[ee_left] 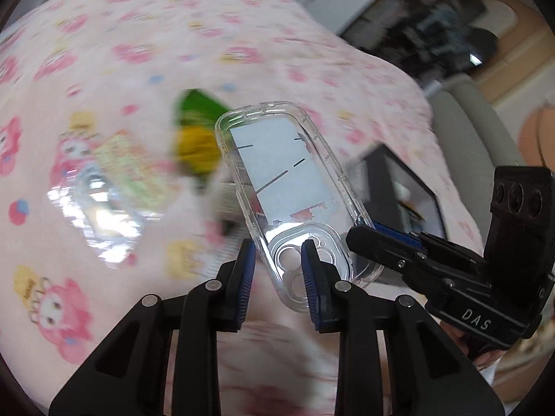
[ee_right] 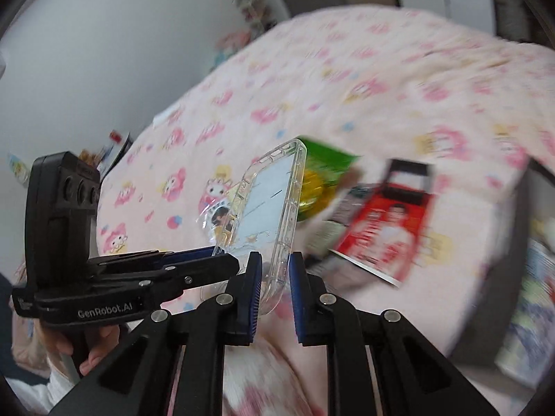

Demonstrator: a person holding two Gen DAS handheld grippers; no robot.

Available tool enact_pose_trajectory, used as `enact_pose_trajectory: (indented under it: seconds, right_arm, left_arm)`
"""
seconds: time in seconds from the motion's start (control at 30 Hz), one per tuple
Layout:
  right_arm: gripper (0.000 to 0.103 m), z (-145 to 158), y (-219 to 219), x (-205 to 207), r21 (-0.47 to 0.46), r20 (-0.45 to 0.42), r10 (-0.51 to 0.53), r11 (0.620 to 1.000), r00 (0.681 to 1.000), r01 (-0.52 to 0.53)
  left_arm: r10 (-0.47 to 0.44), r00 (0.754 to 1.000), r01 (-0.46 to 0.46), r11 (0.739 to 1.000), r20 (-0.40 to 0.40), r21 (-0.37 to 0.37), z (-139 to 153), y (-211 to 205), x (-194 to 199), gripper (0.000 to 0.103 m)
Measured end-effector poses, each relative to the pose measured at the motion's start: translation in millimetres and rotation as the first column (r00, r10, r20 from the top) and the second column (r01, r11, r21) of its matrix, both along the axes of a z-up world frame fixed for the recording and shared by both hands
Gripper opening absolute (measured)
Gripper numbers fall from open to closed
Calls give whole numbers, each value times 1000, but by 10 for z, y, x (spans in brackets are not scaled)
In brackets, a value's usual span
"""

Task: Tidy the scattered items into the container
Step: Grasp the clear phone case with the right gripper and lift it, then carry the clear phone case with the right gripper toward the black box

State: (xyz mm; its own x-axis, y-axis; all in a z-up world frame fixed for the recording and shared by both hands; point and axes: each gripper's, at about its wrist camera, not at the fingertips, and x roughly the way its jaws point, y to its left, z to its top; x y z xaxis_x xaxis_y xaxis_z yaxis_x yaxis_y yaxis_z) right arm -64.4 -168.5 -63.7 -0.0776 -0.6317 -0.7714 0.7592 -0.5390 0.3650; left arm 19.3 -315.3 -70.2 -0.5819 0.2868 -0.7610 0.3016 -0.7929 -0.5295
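Observation:
A clear plastic phone case [ee_left: 281,173] hangs in the air above a pink cartoon-print bedspread [ee_left: 104,52], and both grippers grip it. My left gripper [ee_left: 277,270] is shut on the camera-cutout end of the case. From the right, my right gripper [ee_left: 362,232] pinches the same end. In the right wrist view the case [ee_right: 274,201] stands tilted between the right gripper's [ee_right: 275,277] pads, and the left gripper [ee_right: 225,256] clamps its lower left corner. A dark-rimmed box [ee_left: 399,187] sits at the bed's right edge.
Scattered on the bedspread lie a green and yellow packet [ee_left: 197,135], a glossy clear packet [ee_left: 104,211] and a red printed packet [ee_right: 385,232]. A person's hand [ee_right: 90,346] holds the left gripper's handle. Both pictures are blurred.

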Motion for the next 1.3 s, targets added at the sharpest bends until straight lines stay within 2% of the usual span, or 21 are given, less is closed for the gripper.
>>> enact_pose_trajectory:
  seconds: [0.17, 0.3, 0.5, 0.57, 0.63, 0.7, 0.73, 0.8, 0.9, 1.03, 1.13, 1.2, 1.3]
  right_arm:
    - [13, 348, 1138, 141, -57, -53, -167, 985, 984, 164]
    - [13, 412, 1990, 284, -42, -74, -290, 957, 954, 288]
    - [13, -21, 3007, 427, 30, -7, -440, 897, 898, 440]
    - [13, -152, 3184, 434, 37, 8, -469, 883, 883, 468]
    - [15, -272, 3307, 417, 19, 52, -480, 877, 876, 480]
    - [15, -361, 3326, 398, 52, 29, -504, 863, 863, 503]
    - [15, -424, 3334, 384, 70, 13, -509, 859, 861, 507]
    - [15, -546, 3361, 358, 64, 58, -505, 862, 861, 502]
    - [15, -617, 3299, 418, 66, 64, -486, 873, 871, 483]
    - [15, -701, 3141, 381, 82, 54, -466, 884, 883, 461]
    - [15, -739, 2985, 392, 91, 38, -437, 897, 899, 432]
    - [17, -767, 2872, 391, 98, 32, -416, 906, 909, 411]
    - [20, -820, 2711, 461, 114, 11, -369, 924, 929, 366]
  left_arm:
    - [-180, 983, 180, 984, -34, -3, 232, 916, -219, 27]
    - [-330, 944, 330, 944, -4, 1, 163, 1728, -371, 27]
    - [-473, 877, 473, 881, 91, 15, -178, 2701, -534, 26]
    - [-505, 855, 506, 862, 120, 25, -311, 2925, -613, 26]
    - [-538, 831, 535, 843, 143, 61, -439, 3091, -731, 21]
    - [-541, 823, 547, 837, 176, 18, -503, 3183, -802, 20]
    - [-538, 823, 549, 836, 182, -13, -505, 3209, -828, 20]
    - [-519, 835, 533, 845, 184, -39, -489, 3166, -838, 20]
    - [-493, 856, 500, 866, 157, -4, -461, 2974, -787, 20]
    - [-430, 889, 435, 900, 155, 5, -431, 2618, -678, 21]
    - [-362, 922, 364, 931, 136, 14, -369, 2242, -559, 24]
    - [-302, 946, 306, 952, 120, -14, -310, 2119, -603, 27]
    - [-195, 976, 206, 972, 95, -117, -229, 1886, -584, 29]
